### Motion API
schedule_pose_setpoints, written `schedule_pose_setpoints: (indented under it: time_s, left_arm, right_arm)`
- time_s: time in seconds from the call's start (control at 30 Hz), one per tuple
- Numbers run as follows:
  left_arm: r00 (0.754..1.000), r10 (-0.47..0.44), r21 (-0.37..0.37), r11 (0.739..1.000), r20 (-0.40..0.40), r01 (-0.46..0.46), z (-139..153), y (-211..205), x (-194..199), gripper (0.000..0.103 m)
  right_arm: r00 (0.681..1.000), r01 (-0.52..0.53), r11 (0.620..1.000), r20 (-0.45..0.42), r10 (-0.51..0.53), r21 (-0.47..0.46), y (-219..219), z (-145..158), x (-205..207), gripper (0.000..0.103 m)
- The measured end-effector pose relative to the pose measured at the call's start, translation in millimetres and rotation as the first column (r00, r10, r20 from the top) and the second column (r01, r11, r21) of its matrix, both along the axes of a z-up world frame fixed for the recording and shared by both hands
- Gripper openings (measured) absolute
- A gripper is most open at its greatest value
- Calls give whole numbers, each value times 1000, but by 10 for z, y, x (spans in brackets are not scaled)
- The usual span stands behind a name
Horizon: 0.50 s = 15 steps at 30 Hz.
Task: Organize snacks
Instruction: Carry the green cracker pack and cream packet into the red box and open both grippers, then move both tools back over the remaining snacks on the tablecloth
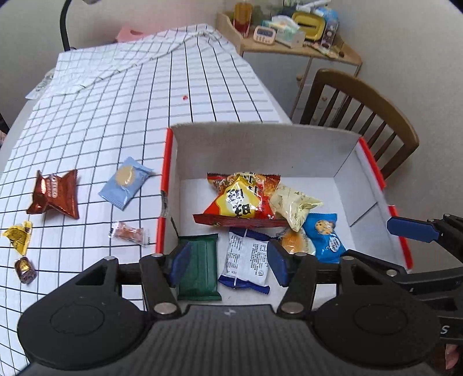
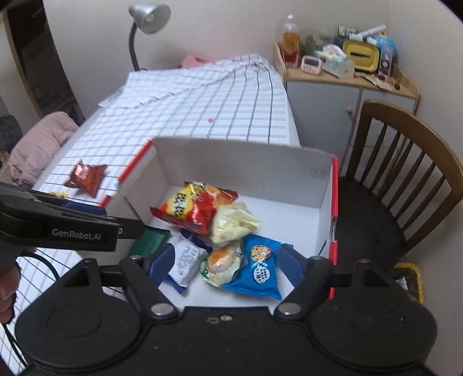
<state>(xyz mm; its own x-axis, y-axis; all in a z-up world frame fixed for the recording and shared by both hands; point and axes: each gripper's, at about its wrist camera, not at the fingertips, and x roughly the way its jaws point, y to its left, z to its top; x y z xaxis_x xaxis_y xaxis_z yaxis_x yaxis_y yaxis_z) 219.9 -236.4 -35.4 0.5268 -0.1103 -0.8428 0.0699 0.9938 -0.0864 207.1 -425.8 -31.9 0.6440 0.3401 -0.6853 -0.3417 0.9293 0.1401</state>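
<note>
A white box with red edges stands on the checked tablecloth and holds several snacks: a red-yellow chip bag, a pale yellow pack, a blue cookie pack, a white-blue pack, a green pack. My left gripper is open and empty above the box's near side. My right gripper is open and empty over the box. Loose on the cloth: a brown-red bag, a light blue pack, a small clear-wrapped candy, a yellow wrapper, a brown candy.
A wooden chair stands right of the table. A cluttered side cabinet is behind it. A desk lamp stands at the table's far end. The cloth is bunched at the back.
</note>
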Motion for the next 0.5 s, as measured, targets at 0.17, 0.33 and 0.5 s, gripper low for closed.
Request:
schedule_pose_setpoints:
  time_s: [0.17, 0.33, 0.5]
  left_arm:
    - [998, -11, 4, 1000, 57, 10, 184, 65, -200, 59]
    - [995, 1, -12, 1000, 96, 0, 331, 216, -386, 64]
    - [992, 19, -29, 999, 124, -15, 445, 411, -575, 71]
  right_arm:
    - [999, -32, 999, 42, 31, 21, 26, 159, -163, 83]
    - [995, -64, 997, 73, 61, 40, 105, 285, -296, 87]
    - [991, -90, 994, 106, 83, 67, 261, 411, -448, 95]
